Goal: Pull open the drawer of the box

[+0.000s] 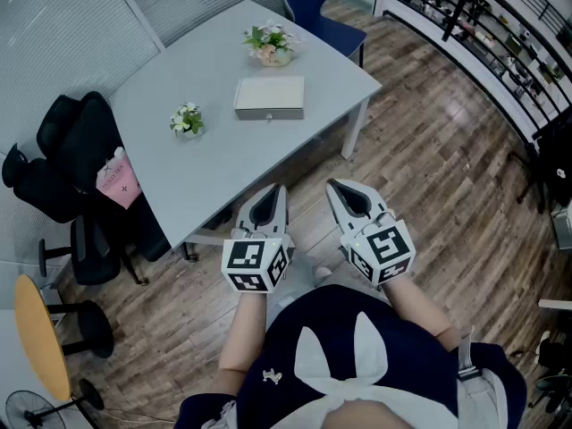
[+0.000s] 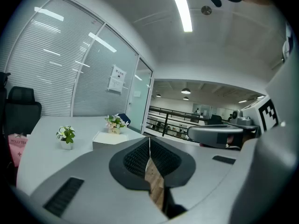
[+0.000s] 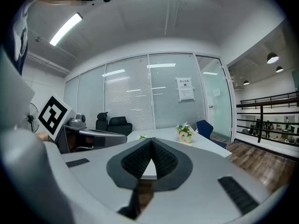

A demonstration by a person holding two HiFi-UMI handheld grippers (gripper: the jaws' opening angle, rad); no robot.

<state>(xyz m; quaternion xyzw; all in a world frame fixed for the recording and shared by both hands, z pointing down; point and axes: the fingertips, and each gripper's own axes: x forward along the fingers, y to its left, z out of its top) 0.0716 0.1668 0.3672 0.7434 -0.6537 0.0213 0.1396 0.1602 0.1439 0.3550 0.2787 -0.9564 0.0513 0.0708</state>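
A flat pale box (image 1: pixel 269 96) with a small knob on its front drawer face lies on the grey table (image 1: pixel 206 150), far from both grippers; its drawer looks closed. In the left gripper view the box (image 2: pixel 110 137) shows beyond the jaw tips. My left gripper (image 1: pixel 281 189) and right gripper (image 1: pixel 329 184) are held side by side over the wooden floor, short of the table's near edge. Both are shut with nothing between the jaws. The left gripper (image 2: pixel 149 138) and right gripper (image 3: pixel 151 140) point toward the table.
Two small flower pots stand on the table: one (image 1: pixel 187 120) at the left, one (image 1: pixel 270 45) behind the box. A black office chair (image 1: pixel 76 164) with a pink bag (image 1: pixel 118 180) stands left of the table, a blue chair (image 1: pixel 315 7) at its far end. Shelving (image 1: pixel 500 43) lines the right wall.
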